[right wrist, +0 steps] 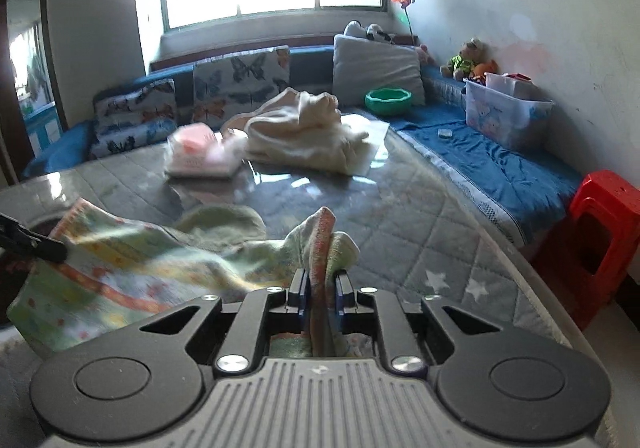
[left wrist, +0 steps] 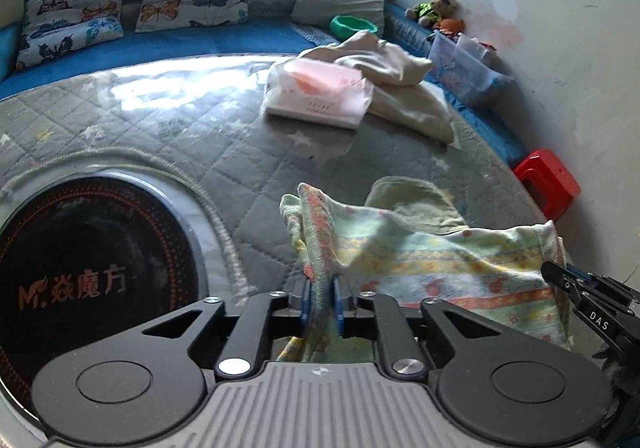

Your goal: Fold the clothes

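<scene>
A pastel patterned garment (left wrist: 440, 260) with orange, yellow and green bands lies spread across the near part of the grey quilted table cover (left wrist: 180, 127), stretched between my two grippers. My left gripper (left wrist: 322, 288) has one bunched corner standing up between its blue pads, which sit slightly apart from the cloth. My right gripper (right wrist: 322, 280) has the other bunched corner (right wrist: 320, 236) between its pads, with a dark gap beside the fabric. The right gripper's tip (left wrist: 560, 274) shows at the cloth's right edge, and the left one (right wrist: 52, 248) at its left edge.
A round black induction hob (left wrist: 92, 268) is set into the table at the left. Farther back lie a cream garment (right wrist: 304, 135) and a pink-and-white package (left wrist: 320, 91). A red stool (right wrist: 600, 240) stands at the right, and a blue sofa with cushions, a green bowl (right wrist: 388, 99) and a plastic bin (right wrist: 504, 115) lies beyond.
</scene>
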Motion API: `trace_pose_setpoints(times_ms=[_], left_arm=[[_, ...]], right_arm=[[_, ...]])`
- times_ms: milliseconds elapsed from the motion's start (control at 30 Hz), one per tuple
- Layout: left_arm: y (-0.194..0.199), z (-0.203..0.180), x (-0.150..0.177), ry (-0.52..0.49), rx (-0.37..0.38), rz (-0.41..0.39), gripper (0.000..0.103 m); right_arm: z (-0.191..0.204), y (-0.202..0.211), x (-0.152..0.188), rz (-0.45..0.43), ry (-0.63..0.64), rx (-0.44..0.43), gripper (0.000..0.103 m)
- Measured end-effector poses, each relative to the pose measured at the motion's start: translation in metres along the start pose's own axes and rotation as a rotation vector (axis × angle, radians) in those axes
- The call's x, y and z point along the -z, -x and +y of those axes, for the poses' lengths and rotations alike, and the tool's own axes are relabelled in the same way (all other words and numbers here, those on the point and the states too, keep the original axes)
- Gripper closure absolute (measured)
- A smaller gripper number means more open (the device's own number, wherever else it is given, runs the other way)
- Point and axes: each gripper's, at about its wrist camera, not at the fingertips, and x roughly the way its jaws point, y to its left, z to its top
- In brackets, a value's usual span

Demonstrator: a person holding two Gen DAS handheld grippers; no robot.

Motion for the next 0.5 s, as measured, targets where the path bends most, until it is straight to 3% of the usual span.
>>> trace_pose_setpoints(times_ms=[133, 167, 200, 233, 500], left_arm=[[-0.006, 0.007, 0.002, 0.004, -0.025, 0.018, 0.079], [-0.008, 0.009, 0.003, 0.007, -0.032, 0.022, 0.071], [-0.008, 0.011, 0.003, 0.009, -0.040, 0.023, 0.065], [-0.008, 0.012, 0.004, 0.009, -0.049, 0.021, 0.064], [-0.004, 0.008, 0.011, -0.033, -0.076, 0.022, 0.056]], right_arm=[[0.001, -0.001, 0.004, 0.008, 0.010, 0.021, 0.081], [0.001, -0.001, 0.003, 0.009, 0.013, 0.023, 0.079], [0.002, -0.001, 0.003, 0.010, 0.016, 0.020, 0.069], [0.004, 0.000, 0.003, 0.011, 0.020, 0.016, 0.063], [0.037, -0.009, 0.008, 0.037, 0.090, -0.074, 0.055]])
